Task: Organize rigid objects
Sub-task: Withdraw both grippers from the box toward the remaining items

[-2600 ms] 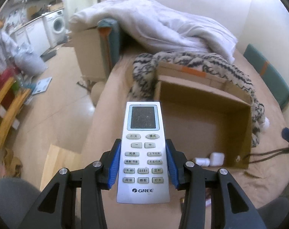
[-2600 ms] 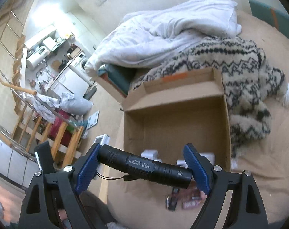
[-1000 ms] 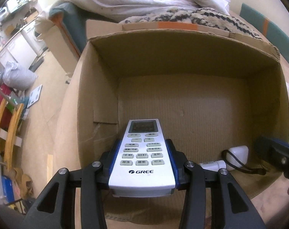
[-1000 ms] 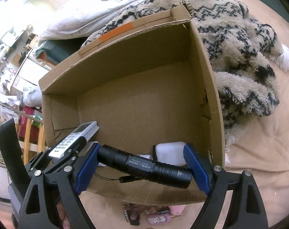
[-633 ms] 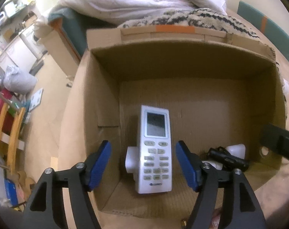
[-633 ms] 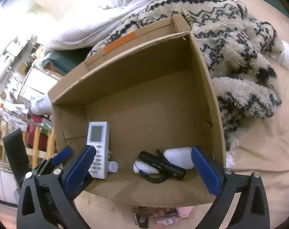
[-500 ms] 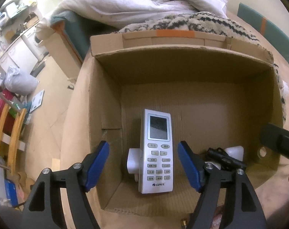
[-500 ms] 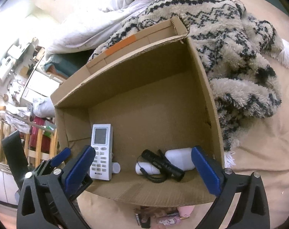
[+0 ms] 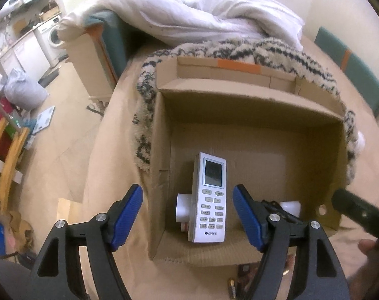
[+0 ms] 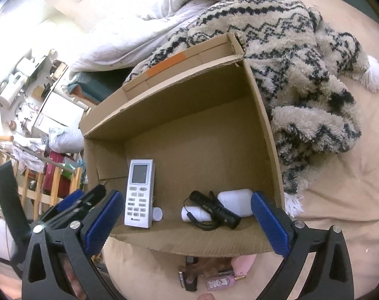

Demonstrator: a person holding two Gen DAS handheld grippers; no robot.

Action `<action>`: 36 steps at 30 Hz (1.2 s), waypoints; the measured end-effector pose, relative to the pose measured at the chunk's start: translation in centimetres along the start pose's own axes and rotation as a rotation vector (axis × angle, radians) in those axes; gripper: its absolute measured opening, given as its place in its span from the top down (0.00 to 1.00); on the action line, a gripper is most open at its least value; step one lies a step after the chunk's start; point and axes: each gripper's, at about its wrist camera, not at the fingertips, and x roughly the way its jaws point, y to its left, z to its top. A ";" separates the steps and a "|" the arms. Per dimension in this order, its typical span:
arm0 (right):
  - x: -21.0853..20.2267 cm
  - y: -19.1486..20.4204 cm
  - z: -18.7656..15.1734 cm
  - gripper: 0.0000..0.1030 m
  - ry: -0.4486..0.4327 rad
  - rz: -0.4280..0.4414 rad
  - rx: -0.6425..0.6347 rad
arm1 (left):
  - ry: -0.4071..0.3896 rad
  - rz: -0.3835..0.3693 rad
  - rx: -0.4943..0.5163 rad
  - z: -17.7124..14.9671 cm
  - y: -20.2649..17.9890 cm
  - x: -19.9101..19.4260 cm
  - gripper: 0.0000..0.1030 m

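An open cardboard box (image 9: 239, 135) (image 10: 189, 115) lies on the bed. Inside it lies a white GREE remote (image 9: 210, 197) (image 10: 139, 192) on a white plug-like block (image 9: 180, 203). A black flashlight (image 10: 214, 210) with a wrist cord lies on a white bottle (image 10: 193, 213) next to a white case (image 10: 235, 201). My left gripper (image 9: 188, 215) is open and empty above the box's near edge. My right gripper (image 10: 187, 222) is open and empty, also above the near edge.
A black-and-cream patterned fleece blanket (image 10: 302, 70) wraps the box's back and right. A white duvet (image 9: 202, 15) lies behind. Small items, among them a pink one (image 10: 243, 262) and a battery (image 9: 231, 286), lie on the sheet before the box. The bed's left edge drops to the floor (image 9: 64, 130).
Both grippers carried their objects over the box and opened. The remote and flashlight now lie in the box. Since then both grippers have pulled back and up.
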 end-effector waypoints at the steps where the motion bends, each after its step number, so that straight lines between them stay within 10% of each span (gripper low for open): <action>1: -0.1 0.1 -0.1 0.00 -0.001 -0.003 -0.004 | -0.005 0.001 -0.004 -0.1 0.3 -0.4 0.30; 36: 0.2 -1.9 -8.2 0.00 0.123 -0.136 0.006 | 0.049 0.018 0.003 -9.2 4.9 -0.9 0.30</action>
